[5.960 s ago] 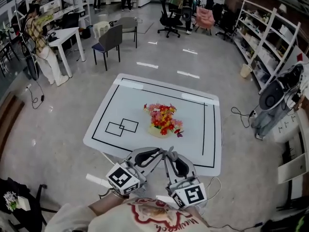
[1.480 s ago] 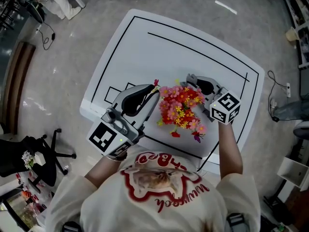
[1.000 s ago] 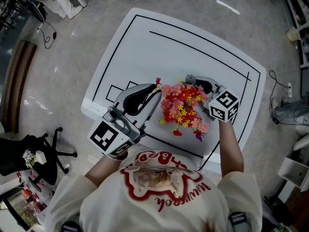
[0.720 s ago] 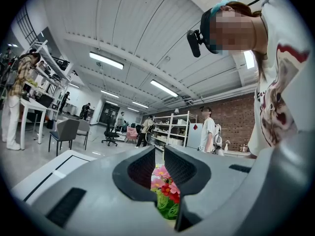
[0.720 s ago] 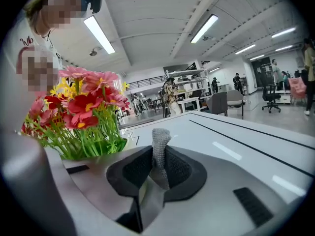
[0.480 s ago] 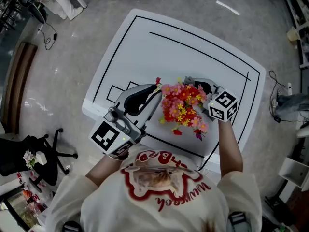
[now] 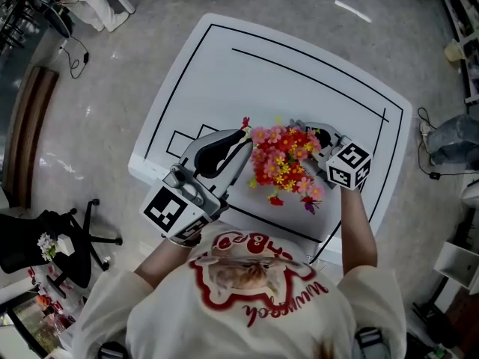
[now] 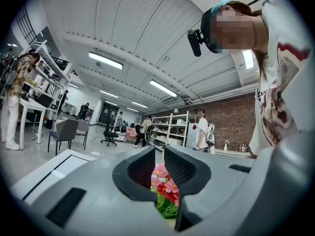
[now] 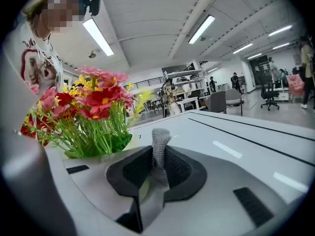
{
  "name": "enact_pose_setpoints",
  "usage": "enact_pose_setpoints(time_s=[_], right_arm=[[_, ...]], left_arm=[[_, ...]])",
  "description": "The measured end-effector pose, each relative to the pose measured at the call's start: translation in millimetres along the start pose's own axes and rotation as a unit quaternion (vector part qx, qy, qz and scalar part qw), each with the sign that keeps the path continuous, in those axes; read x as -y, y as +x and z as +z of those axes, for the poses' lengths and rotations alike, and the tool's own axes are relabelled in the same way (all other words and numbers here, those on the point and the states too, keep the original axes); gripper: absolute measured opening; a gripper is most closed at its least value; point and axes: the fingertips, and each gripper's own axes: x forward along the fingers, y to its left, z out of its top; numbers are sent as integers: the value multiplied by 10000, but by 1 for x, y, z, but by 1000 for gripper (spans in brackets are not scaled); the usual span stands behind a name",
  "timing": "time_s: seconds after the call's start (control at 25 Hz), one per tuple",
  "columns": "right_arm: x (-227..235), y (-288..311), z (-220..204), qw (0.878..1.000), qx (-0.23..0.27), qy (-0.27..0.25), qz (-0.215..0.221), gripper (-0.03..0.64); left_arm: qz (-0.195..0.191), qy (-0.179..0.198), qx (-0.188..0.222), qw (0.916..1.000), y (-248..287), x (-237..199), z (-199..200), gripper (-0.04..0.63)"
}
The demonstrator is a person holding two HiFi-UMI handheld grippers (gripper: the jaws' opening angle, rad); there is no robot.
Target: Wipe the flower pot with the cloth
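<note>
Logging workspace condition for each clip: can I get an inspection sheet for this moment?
Surface: white table, black marked lines.
Job's things: flower pot holding flowers, near the table's front edge; grey cloth.
Clutter: nothing seen on the table.
Tools: left tool shut, beside the flowers; right tool shut on the cloth.
Cables: floor cable top left; second cable right.
Surroundings: black chair left; shelving right.
</note>
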Motion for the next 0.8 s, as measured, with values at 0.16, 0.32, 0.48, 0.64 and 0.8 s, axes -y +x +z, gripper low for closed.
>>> enact_pose_setpoints(time_s=[0.16, 0.32, 0.48, 0.64, 0.8], right_arm=[[-1, -2, 1, 10000, 35, -18, -26, 63], [-2, -6, -2, 10000, 65, -4, -31, 63], [-3, -11, -2, 10000, 86, -18, -41, 63], [-5, -15, -2, 9999, 117, -42, -57, 63], [-5, -17, -2, 9998, 168, -77, -94, 63]], left_arm=[[29, -2, -4, 10000, -2, 0, 0, 61], [45, -2, -7, 10000, -2, 2, -1, 61], [79, -8, 8, 10000, -2, 4, 0, 61], [130, -6, 33, 9999, 0, 9, 0, 61], [203, -17, 37, 9998, -3, 11, -4, 61]])
